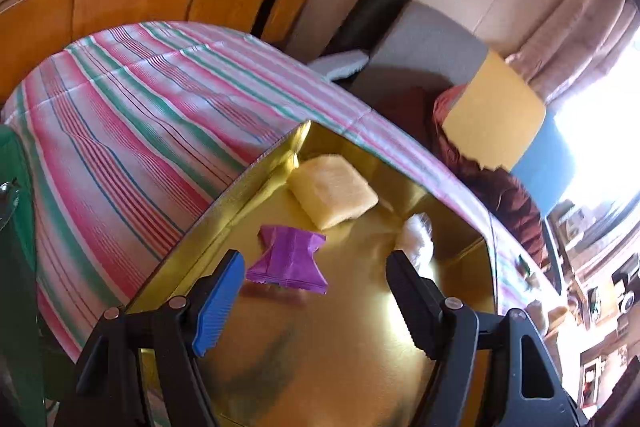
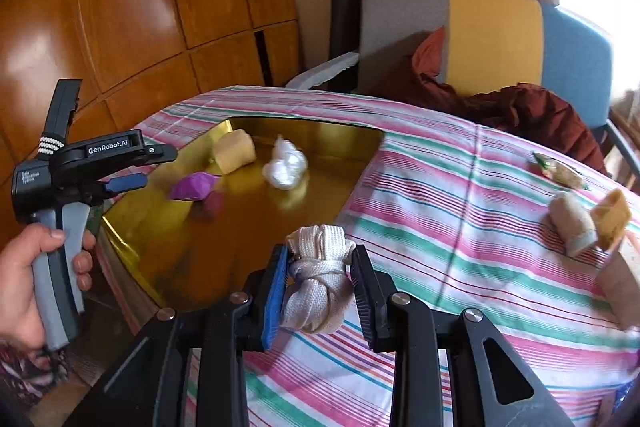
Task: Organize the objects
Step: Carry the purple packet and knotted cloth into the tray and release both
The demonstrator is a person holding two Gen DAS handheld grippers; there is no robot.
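- The left hand-held gripper (image 1: pixel 316 291) has its jaws spread wide with nothing between the pads; in the left wrist view it hangs over the gold tray (image 1: pixel 360 327), low in the frame.
- Just beyond its fingertips, near the middle of that view, a purple wrapper (image 1: pixel 288 259) lies on the tray floor.
- A pale yellow sponge block (image 1: pixel 332 191) sits further up, near the tray's far wall, apart from the wrapper.
- A white crumpled wad (image 1: pixel 416 239) lies on the tray to the right, beside the right-hand finger.
- The right hand-held gripper (image 2: pixel 322 291) pinches a knotted bundle of white strap (image 2: pixel 320 275), low in the centre of the right wrist view, over the tray's near corner and the striped cloth (image 2: pixel 460 227) that covers the bench.
- In that view a hand (image 2: pixel 24 283) at the lower left grips the left tool's grey handle.
- At the right edge of that view, on the cloth, lie a greenish sweet wrapper (image 2: pixel 558 169), a beige roll (image 2: pixel 572 223) and a tan block (image 2: pixel 610 215); the last two touch.
- A chair (image 2: pixel 492 35) with grey, yellow and blue panels stands behind the bench, a dark red garment (image 2: pixel 532 115) heaped on it.
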